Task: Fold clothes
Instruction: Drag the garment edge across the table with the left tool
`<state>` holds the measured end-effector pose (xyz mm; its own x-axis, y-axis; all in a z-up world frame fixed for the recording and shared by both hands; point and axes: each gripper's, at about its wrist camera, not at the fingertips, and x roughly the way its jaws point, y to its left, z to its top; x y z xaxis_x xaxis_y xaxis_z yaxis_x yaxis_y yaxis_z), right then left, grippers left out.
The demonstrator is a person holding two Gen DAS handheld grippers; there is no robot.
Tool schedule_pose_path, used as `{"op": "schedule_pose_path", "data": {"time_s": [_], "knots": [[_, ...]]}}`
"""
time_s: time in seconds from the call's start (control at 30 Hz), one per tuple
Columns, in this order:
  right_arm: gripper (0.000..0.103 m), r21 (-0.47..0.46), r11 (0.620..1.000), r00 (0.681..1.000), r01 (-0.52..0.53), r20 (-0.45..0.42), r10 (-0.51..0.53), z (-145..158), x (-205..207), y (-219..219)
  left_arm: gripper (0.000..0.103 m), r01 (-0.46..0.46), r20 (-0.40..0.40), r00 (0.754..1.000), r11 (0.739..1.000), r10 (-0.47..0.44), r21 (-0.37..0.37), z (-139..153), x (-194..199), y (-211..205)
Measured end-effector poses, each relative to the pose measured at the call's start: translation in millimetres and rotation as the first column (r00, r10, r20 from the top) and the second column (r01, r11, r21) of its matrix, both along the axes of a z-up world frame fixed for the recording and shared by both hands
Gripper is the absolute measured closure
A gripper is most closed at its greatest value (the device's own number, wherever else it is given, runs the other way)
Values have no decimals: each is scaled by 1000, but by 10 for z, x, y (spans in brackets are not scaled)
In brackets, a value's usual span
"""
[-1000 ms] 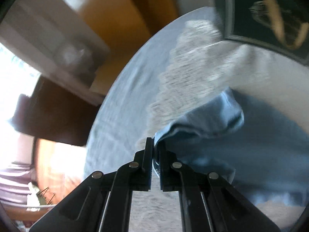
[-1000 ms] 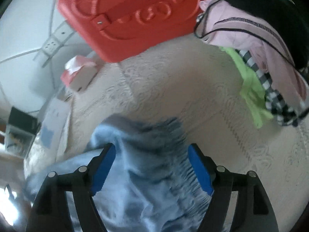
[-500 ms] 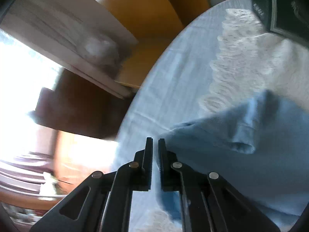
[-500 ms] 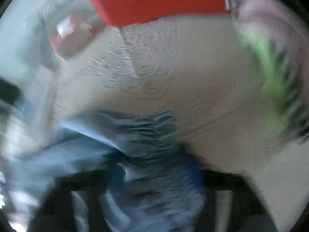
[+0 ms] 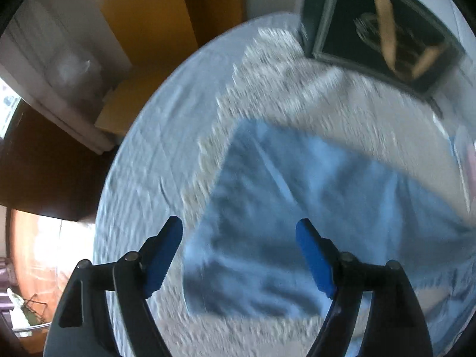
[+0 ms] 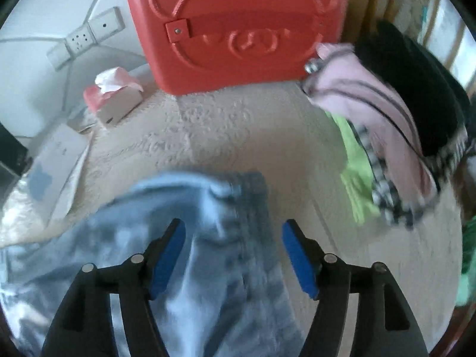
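A light blue garment (image 5: 285,223) lies on the cream lace tablecloth (image 5: 342,98). My left gripper (image 5: 239,255) is open and empty, its blue pads spread above the garment's left end. In the right wrist view the same blue garment (image 6: 178,238) lies below my right gripper (image 6: 233,253), which is open and empty over its gathered waistband edge. Both views are blurred by motion.
A red plastic case (image 6: 238,26) stands at the back. A pile of pink, black, checked and green clothes (image 6: 395,136) lies at the right. A tissue box (image 6: 113,98) sits at the left. A dark framed picture (image 5: 383,26) lies on the table's far side. The round table edge (image 5: 131,160) curves at left.
My left gripper was shut on the blue garment's corner and has opened, letting it drop flat on the table. My right gripper stays open and has lifted slightly.
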<state>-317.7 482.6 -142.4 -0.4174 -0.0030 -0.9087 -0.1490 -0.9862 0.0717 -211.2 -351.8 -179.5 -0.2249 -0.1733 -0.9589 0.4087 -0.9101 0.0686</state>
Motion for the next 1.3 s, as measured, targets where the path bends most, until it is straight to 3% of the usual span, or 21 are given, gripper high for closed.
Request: {"op": "schedule_pose_path", "data": {"time_s": [0.13,0.27,0.37,0.47,0.63,0.77,0.93,0.97,1.03,1.07,1.1,1.13,1.17,1.2,1.3], "knots": [[35,-37,999,999,22,44,-20,5,582,210,25,50,59,997,999,-49,-12,26,507,334],[37,-51,999,996,17,88,-12,-29,1142,355,25,59,68,996,998,-60,26,70,1163,490],[46,-62,998,993,13,118,-5,-83,1497,423,25,24,88,996,998,-28,53,66,1654,498],[46,-108,993,991,37,130,-22,-129,1761,520,25,-34,104,994,998,28,61,-10,1958,454],[46,-185,979,986,87,158,-58,-173,1918,645,25,-159,141,979,983,145,94,-198,2060,293],[35,-241,965,985,107,160,-69,-163,1920,643,25,-179,205,967,978,154,109,-398,2046,263],[34,-232,965,980,124,179,-83,-271,1796,575,26,-193,201,967,963,155,188,-481,2151,225],[33,-241,960,979,141,180,-99,-313,1746,581,31,-181,199,970,964,142,194,-478,2158,233],[33,-248,955,976,164,184,-119,-408,1635,567,60,-170,192,973,965,131,200,-442,2142,256],[33,-243,956,975,163,187,-119,-463,1570,536,87,-164,183,975,966,128,200,-409,2096,265],[36,-238,958,975,163,190,-119,-518,1505,506,90,-158,164,978,969,127,189,-348,2011,270],[63,-203,967,974,156,195,-116,-553,1440,443,94,-151,145,981,973,126,177,-287,1926,275],[73,-158,977,973,146,202,-113,-581,1374,369,96,-145,122,985,976,125,164,-210,1839,278],[93,-136,982,976,132,191,-105,-561,1322,317,96,-138,81,989,979,127,148,-65,1747,270],[94,-222,963,988,151,78,-137,-193,1294,392,96,-105,-130,984,987,121,122,639,1507,238]]}}
